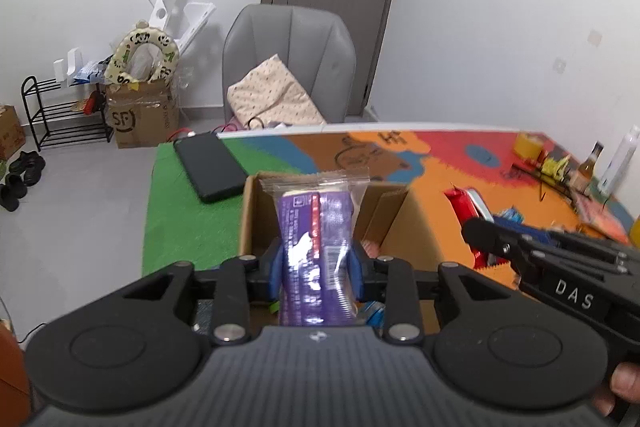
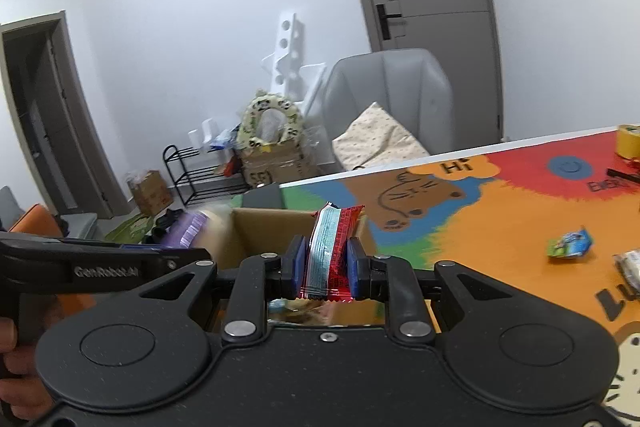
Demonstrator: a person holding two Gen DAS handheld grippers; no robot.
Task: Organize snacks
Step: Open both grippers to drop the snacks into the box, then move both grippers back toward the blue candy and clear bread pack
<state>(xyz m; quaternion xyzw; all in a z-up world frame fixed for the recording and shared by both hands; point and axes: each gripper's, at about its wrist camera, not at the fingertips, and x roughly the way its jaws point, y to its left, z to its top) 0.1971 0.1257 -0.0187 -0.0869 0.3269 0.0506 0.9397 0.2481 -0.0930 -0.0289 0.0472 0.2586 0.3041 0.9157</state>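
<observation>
My left gripper (image 1: 318, 265) is shut on a purple snack packet (image 1: 316, 247) and holds it over the open cardboard box (image 1: 404, 227). My right gripper (image 2: 323, 267) is shut on a red snack packet (image 2: 330, 251) and holds it above the same box (image 2: 256, 231). The right gripper and its red packet (image 1: 466, 207) also show at the right of the left wrist view. The purple packet (image 2: 192, 229) shows blurred at the box's left edge in the right wrist view. Some packets lie inside the box, mostly hidden.
A colourful mat (image 2: 500, 211) covers the table. A green-blue snack packet (image 2: 570, 245) and another packet (image 2: 630, 263) lie on it. A black phone (image 1: 210, 165) lies beyond the box. Yellow tape (image 1: 528, 145), bottles (image 1: 618, 163) and clutter stand far right. A grey chair (image 1: 292, 63) stands behind.
</observation>
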